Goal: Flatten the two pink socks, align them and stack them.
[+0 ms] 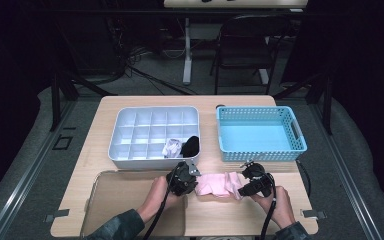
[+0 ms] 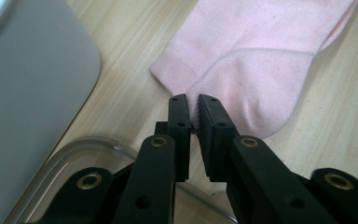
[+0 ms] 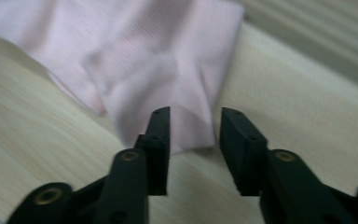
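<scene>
The sock (image 1: 220,184) lies flat on the table (image 1: 240,215) between the two grippers, near the front edge. Treat it as light, soft and limp: it will sag and unfold if lifted by one point. Grip at a folded edge or cuff. The left gripper (image 2: 193,100) is pinching a fold at the heel. The right gripper (image 3: 195,116) stands apart, unclamped, at the opposite end. The sock is pale pink, fine-knit, folded over.

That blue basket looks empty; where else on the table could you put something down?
The blue basket is bare inside, and most cells of the grey divided tray are free. The front edge is crowded: pink sock, both grippers, clear lid.
</scene>
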The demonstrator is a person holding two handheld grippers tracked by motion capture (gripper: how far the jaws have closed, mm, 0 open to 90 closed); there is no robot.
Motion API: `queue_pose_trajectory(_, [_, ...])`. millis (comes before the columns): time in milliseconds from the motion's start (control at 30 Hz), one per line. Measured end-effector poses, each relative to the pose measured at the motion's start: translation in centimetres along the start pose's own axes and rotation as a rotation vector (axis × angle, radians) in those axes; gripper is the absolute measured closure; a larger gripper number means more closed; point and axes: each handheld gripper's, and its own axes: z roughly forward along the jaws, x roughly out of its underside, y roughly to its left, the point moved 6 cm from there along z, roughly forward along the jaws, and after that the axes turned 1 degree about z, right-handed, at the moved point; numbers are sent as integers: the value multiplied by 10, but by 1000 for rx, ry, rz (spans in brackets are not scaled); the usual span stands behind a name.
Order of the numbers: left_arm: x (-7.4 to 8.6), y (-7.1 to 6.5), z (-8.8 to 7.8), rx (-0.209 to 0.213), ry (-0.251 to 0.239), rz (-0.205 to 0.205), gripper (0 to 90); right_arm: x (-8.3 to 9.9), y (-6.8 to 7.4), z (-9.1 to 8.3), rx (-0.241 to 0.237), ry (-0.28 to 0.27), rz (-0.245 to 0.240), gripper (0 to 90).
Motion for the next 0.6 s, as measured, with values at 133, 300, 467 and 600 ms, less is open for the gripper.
queue_pose_trajectory(133, [-2,-4,-1,26,-14,0,615,-11,17,-7,-49,-97,-103,428])
queue_pose_trajectory(300, [-5,-12,-1,61,-22,21,476,-15,30,14,-39,-37,-167,546])
queue_pose_trajectory(467, [-8,-19,-1,111,-40,42,404,-19,37,23,-43,-1,-155,736])
queue_pose_trajectory(600, [-9,-24,1,119,-39,67,375,-22,45,25,-126,-39,-95,786])
